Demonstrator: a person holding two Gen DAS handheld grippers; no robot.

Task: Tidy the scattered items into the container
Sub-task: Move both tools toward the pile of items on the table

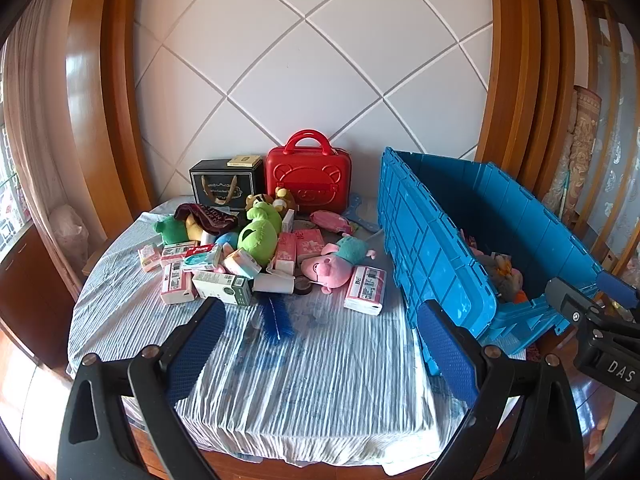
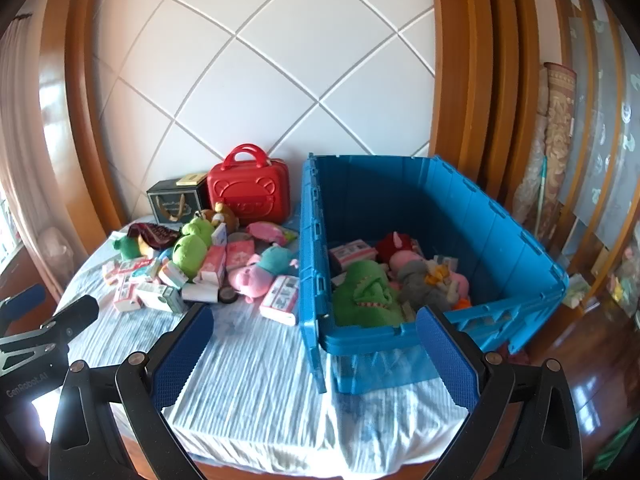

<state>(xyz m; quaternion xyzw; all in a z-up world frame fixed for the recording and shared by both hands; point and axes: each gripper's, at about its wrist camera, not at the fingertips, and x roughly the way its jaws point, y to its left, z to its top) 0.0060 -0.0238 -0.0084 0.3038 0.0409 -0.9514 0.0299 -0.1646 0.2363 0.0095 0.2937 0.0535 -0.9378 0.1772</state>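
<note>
Table (image 1: 248,456), seemingly wooden, under striped cloth (image 1: 320,380); toys, boxes, blue crate (image 2: 500,240).

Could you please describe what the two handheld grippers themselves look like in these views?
The left gripper and the right gripper look alike: black plastic frames with cut-out slots, silver pivot bolts, and textured blue pads lining the jaws. White lettering reads "DAS" on one body, "GenRobot.AI" on the other.

- Left claw (image 1: 320,344): fingers spread wide, nothing between the blue pads (image 1: 198,344), held above the tabletop's near edge.
- Right claw (image 2: 314,348): fingers likewise wide apart and empty, apparently level with the left, near the same edge.
</note>
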